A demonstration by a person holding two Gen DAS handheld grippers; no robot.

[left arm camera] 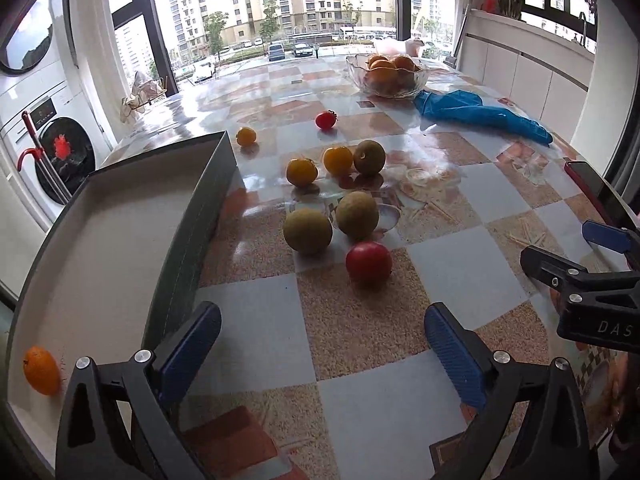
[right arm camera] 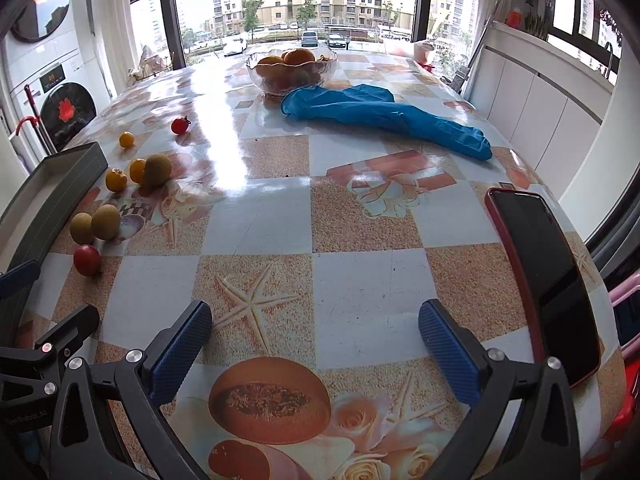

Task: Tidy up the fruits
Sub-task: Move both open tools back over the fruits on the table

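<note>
1. One orange [left arm camera: 41, 370] lay inside the grey box [left arm camera: 120, 240]; eight fruits sat on the table [left arm camera: 360, 340] beside the box.
2. Left gripper [left arm camera: 320, 344] and right gripper [right arm camera: 316, 344] both stood spread, empty.

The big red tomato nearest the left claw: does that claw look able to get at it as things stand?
Probably yes. The left claw is open and empty, and bare tablecloth lies between it and the red tomato. Two green fruits sit just behind the tomato, apart from it, and the box wall stands off to the side.
</note>
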